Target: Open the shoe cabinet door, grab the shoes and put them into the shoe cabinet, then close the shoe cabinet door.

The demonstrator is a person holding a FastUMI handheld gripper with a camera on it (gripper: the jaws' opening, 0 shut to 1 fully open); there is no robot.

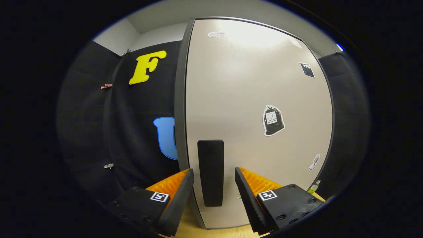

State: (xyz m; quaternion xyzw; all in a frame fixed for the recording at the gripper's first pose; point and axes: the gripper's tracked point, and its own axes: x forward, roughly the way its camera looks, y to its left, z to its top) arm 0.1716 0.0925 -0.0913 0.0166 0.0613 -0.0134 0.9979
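Black cloth wall (132, 109) hangs at the left of my view, and the pale cabinet door (251, 99) stands beside it. I see its dark upright handle (210, 172) near the door's left edge, between my gripper (214, 175) fingers, which are spread wide and level, touching nothing. Stickers (273, 120) dot the door's right side.

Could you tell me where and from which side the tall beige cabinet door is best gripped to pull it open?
Grip the black upright bar handle on the tall beige cabinet door, near its left edge. Come straight on, one finger each side of its narrow width: it stands vertical and the open gripper already straddles it, though I can't tell if the fingers touch.
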